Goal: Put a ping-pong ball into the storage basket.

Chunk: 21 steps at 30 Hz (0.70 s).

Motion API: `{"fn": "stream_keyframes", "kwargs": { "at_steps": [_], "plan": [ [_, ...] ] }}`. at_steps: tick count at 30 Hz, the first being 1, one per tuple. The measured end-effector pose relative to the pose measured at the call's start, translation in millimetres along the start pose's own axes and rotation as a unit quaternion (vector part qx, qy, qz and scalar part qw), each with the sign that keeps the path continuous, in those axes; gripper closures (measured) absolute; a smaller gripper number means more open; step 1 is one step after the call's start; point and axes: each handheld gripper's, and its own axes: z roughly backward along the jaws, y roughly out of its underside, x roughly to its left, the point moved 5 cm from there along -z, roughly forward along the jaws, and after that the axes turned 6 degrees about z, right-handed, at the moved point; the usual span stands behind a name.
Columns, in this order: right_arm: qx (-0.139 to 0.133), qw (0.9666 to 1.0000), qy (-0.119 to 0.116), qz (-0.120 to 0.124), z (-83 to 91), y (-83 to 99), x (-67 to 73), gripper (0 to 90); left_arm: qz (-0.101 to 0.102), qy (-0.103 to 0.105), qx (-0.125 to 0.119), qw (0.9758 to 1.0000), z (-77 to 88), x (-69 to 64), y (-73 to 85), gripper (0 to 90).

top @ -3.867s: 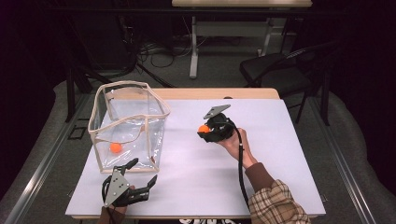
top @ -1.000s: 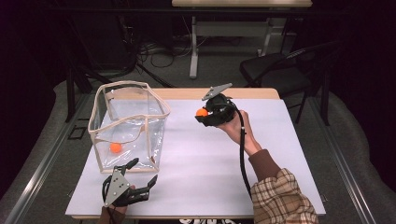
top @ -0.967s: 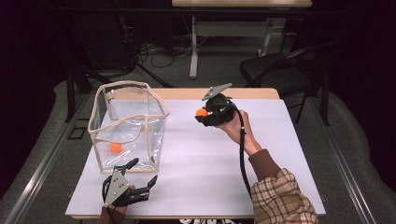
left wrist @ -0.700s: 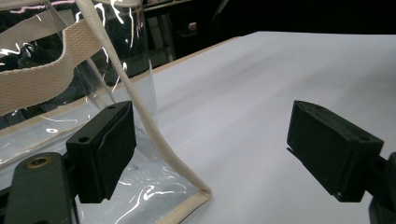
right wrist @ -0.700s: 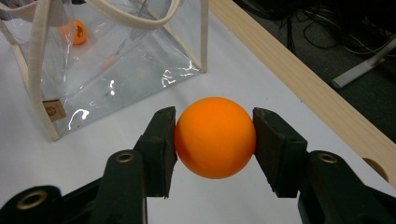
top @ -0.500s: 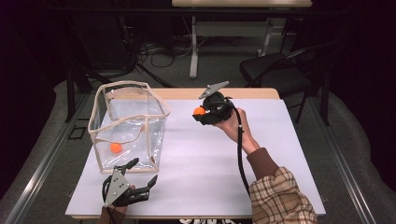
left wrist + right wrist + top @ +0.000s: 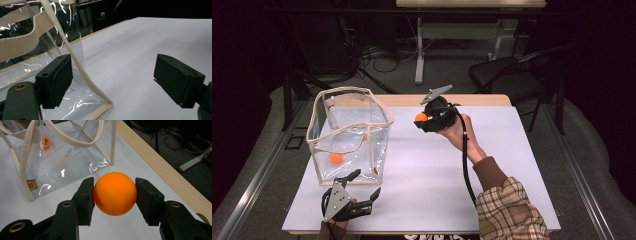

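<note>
Orange ball (image 7: 115, 193) sits clamped between the right tongs (image 7: 424, 119), raised above the white bench (image 7: 512, 150) just right of the clear bag (image 7: 349, 132), which already holds another ball (image 7: 335, 158). Left tongs (image 7: 364, 187) rest open beside the bag's near corner. Best carry the ball over the rim, clear of the straps (image 7: 82, 137), before loosening the grip.

A black chair (image 7: 507, 75) stands at upper right; a white desk leg (image 7: 418, 55) and cables (image 7: 377, 52) sit top centre.
</note>
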Motion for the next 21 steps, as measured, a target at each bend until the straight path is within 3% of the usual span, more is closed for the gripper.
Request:
{"fn": "stream_keyframes", "kwargs": {
  "at_steps": [21],
  "plan": [
    [-0.006, 1.0000, -0.005, 0.003, -4.3, -13.2, 0.8, 51.2, -0.001, 0.001, 0.000, 1.0000, -0.2, 0.1, 0.0, 15.6]
  ]
}}
